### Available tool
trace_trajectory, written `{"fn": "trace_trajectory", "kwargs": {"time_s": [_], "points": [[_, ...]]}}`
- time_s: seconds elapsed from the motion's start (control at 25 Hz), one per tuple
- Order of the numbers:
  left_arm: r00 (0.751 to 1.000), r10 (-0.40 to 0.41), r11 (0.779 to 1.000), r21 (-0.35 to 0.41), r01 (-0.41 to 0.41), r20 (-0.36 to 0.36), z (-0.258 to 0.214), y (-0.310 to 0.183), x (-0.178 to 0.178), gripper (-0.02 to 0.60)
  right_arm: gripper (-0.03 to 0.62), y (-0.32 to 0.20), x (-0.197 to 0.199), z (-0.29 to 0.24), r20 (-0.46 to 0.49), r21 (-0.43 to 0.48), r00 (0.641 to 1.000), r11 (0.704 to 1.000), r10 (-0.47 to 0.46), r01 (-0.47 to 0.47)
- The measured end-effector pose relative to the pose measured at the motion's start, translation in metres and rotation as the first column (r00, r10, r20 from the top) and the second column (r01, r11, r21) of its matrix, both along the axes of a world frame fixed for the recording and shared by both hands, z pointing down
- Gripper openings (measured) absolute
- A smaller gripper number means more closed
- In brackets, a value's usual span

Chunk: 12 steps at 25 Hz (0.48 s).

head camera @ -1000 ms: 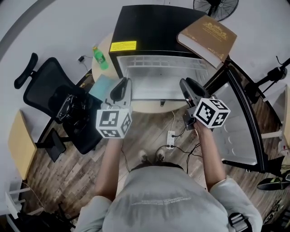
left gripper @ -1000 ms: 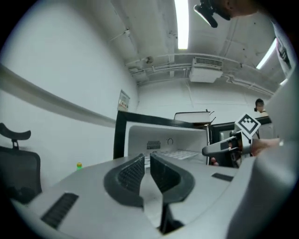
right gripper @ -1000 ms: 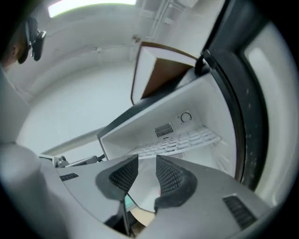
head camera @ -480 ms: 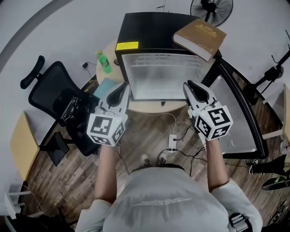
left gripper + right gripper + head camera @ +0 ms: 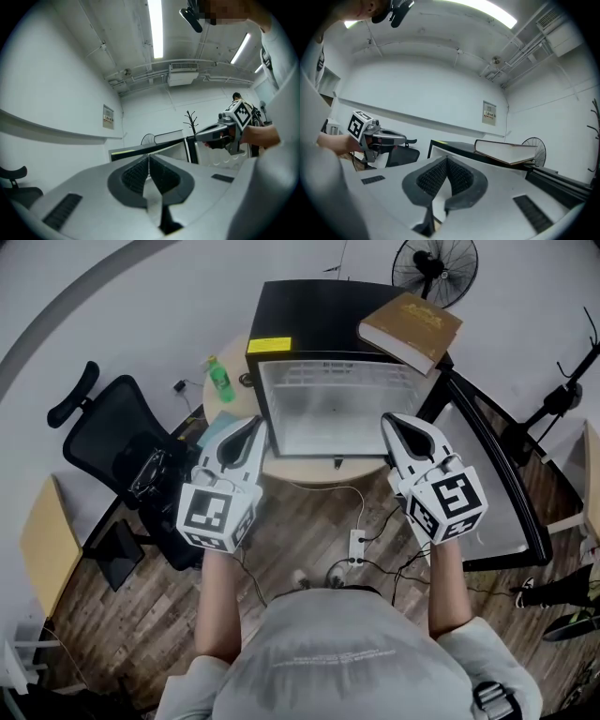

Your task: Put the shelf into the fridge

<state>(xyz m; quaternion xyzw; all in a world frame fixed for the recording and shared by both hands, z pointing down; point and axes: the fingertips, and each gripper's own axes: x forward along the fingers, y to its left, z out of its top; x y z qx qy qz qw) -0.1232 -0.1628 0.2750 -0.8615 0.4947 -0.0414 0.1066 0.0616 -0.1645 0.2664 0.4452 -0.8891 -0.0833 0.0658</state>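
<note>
Two tongs shut & empty: R tongs [image 5: 390, 421] have just been closing on nothing, L tongs [image 5: 254, 424] closed too. Both have backed off fridge [image 5: 319, 320]; shelf prob. seated, task near done.

Smooth black fridge [image 5: 314, 320], matt brown book cover [image 5: 412, 324], wood-plank floor [image 5: 122, 615], ribbed black rubbery fingers [image 5: 433, 178]

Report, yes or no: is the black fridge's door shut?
No, in the head view the black fridge has its door swung open to the right, baring the pale interior.
</note>
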Motion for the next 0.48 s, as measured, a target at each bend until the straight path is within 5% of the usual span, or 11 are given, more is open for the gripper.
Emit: {"fn": "trace_trajectory", "kwargs": {"time_s": [0.48], "points": [[1.0,0.006,1.0,-0.008,-0.006,-0.002,0.002,-0.003,0.0,0.02,0.015,-0.01,-0.004,0.005,0.011,-0.02,1.0,1.0,-0.001,0.001]]}}
